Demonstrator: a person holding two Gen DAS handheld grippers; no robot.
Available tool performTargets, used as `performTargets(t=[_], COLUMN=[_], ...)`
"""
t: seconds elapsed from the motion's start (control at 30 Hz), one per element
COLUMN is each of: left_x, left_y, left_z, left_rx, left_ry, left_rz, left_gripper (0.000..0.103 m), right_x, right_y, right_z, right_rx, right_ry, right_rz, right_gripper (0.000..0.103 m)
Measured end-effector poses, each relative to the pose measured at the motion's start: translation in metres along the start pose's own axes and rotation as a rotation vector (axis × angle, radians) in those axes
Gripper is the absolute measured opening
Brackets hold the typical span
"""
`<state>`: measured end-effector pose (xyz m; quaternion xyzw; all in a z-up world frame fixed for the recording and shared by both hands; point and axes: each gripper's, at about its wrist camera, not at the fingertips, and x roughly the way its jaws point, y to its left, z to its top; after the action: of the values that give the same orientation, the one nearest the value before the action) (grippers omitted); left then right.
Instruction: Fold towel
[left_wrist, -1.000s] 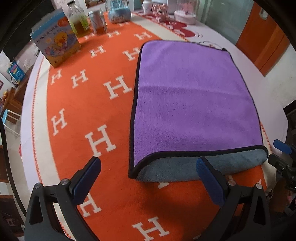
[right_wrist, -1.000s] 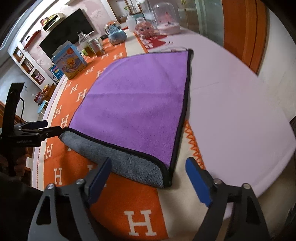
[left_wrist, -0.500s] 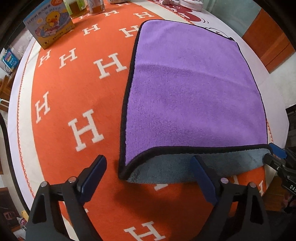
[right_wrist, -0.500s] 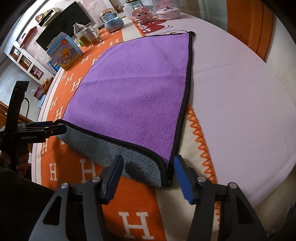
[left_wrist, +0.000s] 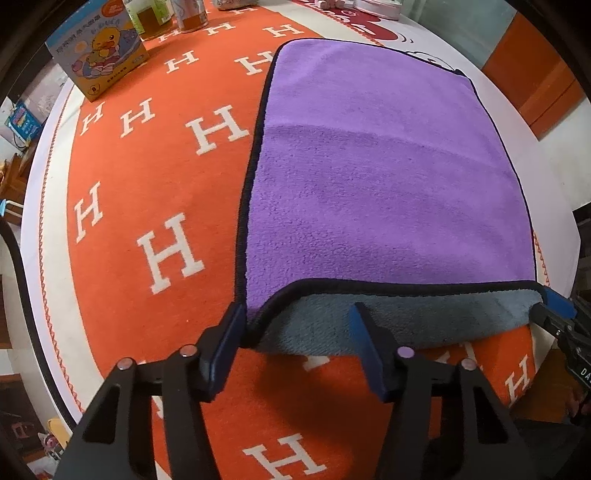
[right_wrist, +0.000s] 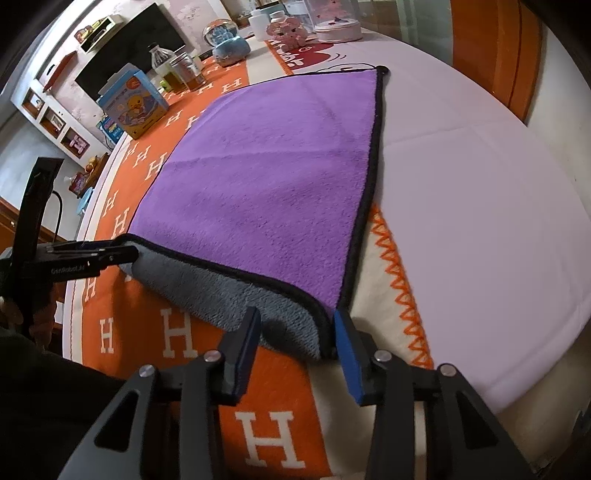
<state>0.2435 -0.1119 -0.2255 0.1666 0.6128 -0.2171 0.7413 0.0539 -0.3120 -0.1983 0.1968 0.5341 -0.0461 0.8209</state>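
A purple towel (left_wrist: 384, 177) with a black hem and grey underside lies folded once on the table; its grey lower layer (left_wrist: 399, 317) sticks out at the near edge. It also shows in the right wrist view (right_wrist: 273, 177). My left gripper (left_wrist: 297, 325) is open, its jaws either side of the towel's near left corner. My right gripper (right_wrist: 295, 330) is open, its jaws either side of the near right corner. Each gripper shows in the other's view: the right one (left_wrist: 554, 306), the left one (right_wrist: 110, 254).
The table has an orange cloth with white H letters (left_wrist: 166, 251) and a white cloth (right_wrist: 480, 206) on the right. At the far side stand a duck-picture box (left_wrist: 99, 48), jars (right_wrist: 184, 72), a bottle, a blue toy (right_wrist: 229, 48) and pink items.
Both grippers have moved forward and down to the towel's near corners. Their jaws have narrowed and now straddle the corners.
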Motion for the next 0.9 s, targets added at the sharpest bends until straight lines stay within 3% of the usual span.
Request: performTargets(t=[0.3,0.47,0.67,0.9], left_x=[-0.011,-0.013,-0.016,-0.021], left_y=[0.008,0.007,0.007,0.016], left_z=[-0.009,-0.010,-0.012,-0.010], left_rx=[0.002,-0.001,-0.012,-0.030], left_ry=[-0.011,-0.012,-0.016,-0.024], left_rz=[0.023,0.034,0.029,0.016], left_gripper=[0.035,0.017,0.010,0.009], right_x=[-0.004,-0.006,-0.008,-0.012], right_y=[0.002,0.001,0.000,0.002], right_z=[-0.005,-0.007,-0.007,-0.004], right_rx=[-0.002,-0.003,-0.002,-0.015], right_ry=[-0.013,-0.021,-0.033,-0.048], right_rz=[-0.002,0.003,0.003,0.006], right_gripper=[0.020,0.012,0.005,0.005])
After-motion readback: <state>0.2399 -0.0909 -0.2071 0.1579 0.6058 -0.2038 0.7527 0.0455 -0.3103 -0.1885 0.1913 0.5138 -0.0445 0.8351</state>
